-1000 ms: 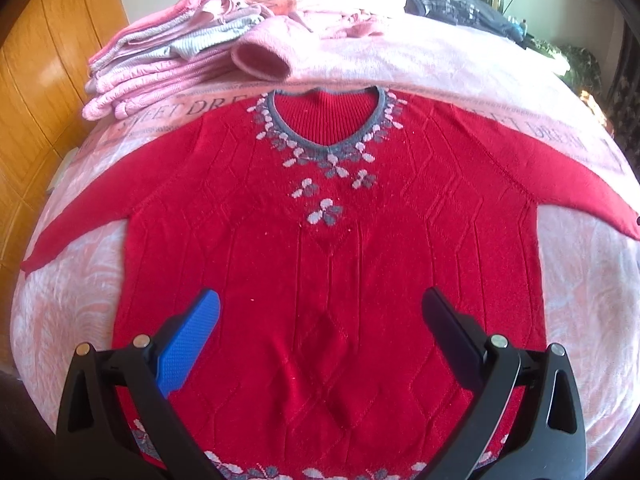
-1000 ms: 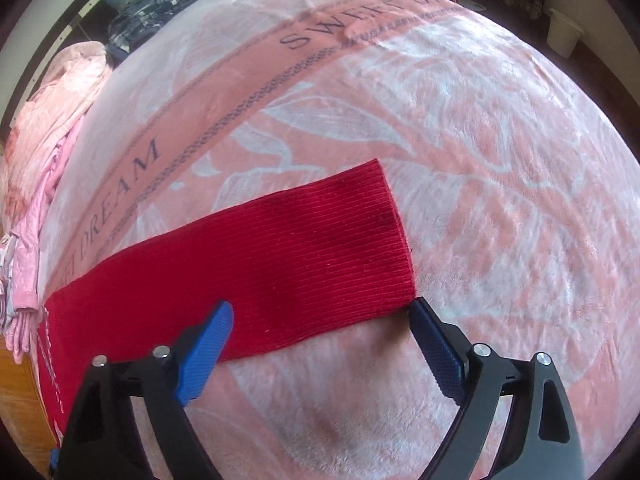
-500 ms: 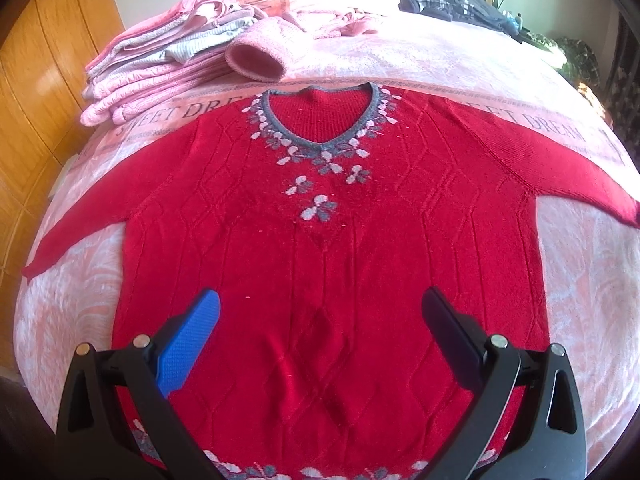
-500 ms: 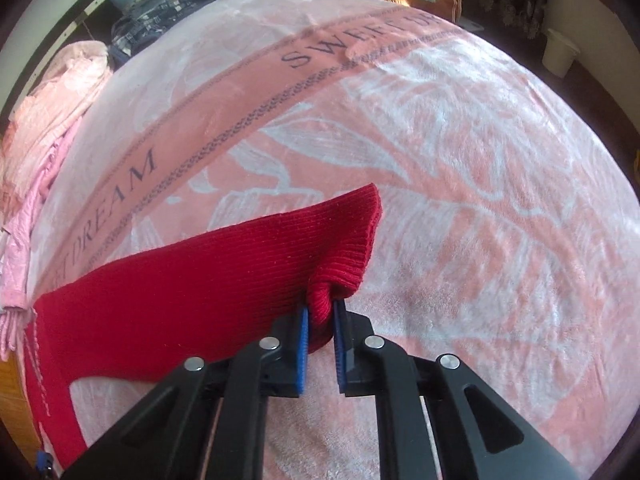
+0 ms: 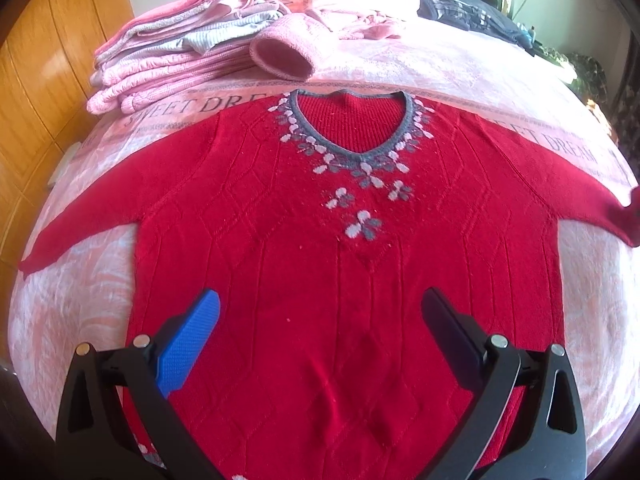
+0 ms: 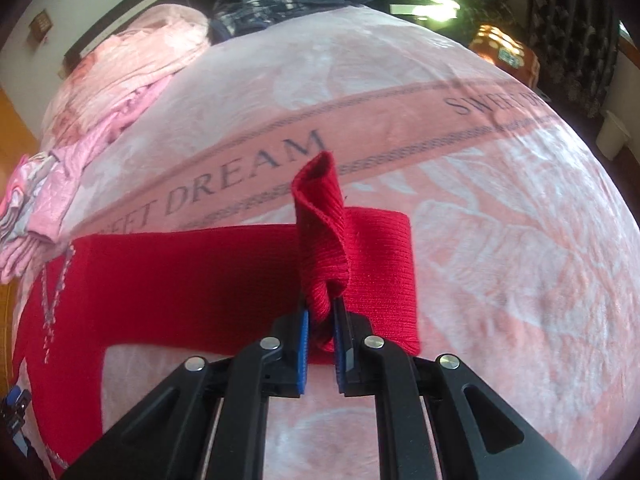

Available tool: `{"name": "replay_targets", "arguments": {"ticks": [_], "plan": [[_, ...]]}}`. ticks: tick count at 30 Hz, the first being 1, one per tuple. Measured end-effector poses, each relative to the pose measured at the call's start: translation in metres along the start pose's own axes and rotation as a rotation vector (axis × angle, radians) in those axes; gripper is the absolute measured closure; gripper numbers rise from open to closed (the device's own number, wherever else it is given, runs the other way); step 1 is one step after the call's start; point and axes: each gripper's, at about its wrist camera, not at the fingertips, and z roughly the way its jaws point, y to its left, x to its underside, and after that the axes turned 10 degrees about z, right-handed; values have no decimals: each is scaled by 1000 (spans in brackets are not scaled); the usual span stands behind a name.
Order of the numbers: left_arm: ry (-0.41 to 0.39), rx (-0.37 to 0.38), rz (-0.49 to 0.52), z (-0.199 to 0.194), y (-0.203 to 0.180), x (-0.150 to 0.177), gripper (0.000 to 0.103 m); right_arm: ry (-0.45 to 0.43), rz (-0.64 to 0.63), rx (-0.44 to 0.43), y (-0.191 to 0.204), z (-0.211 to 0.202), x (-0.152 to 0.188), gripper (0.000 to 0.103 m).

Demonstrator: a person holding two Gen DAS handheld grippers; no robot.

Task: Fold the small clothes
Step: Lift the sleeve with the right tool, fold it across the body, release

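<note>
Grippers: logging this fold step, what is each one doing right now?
Left gripper: open, holding nothing.
Right gripper: closed on the red sweater sleeve cuff.

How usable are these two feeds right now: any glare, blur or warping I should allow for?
Left wrist: strong fisheye bowing at the edges, even daylight on the red sweater, sharp in the middle, left gripper open and crisp. Right wrist: same bowing, blown-out glare at the top right, the sleeve cuff pinched in the right gripper is clear.
</note>
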Motion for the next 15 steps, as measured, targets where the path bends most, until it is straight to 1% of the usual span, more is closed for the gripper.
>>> {"name": "replay_targets", "arguments": {"ticks": [4, 7, 12, 15], "plan": [[3, 20, -31, 6, 10, -5, 3, 19, -64, -112, 65, 2, 18, 93], [3, 27, -40, 8, 13, -6, 3, 54, -114, -177, 116, 8, 38, 93], [10, 40, -49, 12, 18, -6, 3, 109, -183, -320, 197, 20, 76, 93], [8, 43, -50, 12, 20, -8, 3, 129, -237, -338, 239, 27, 94, 93]]}}
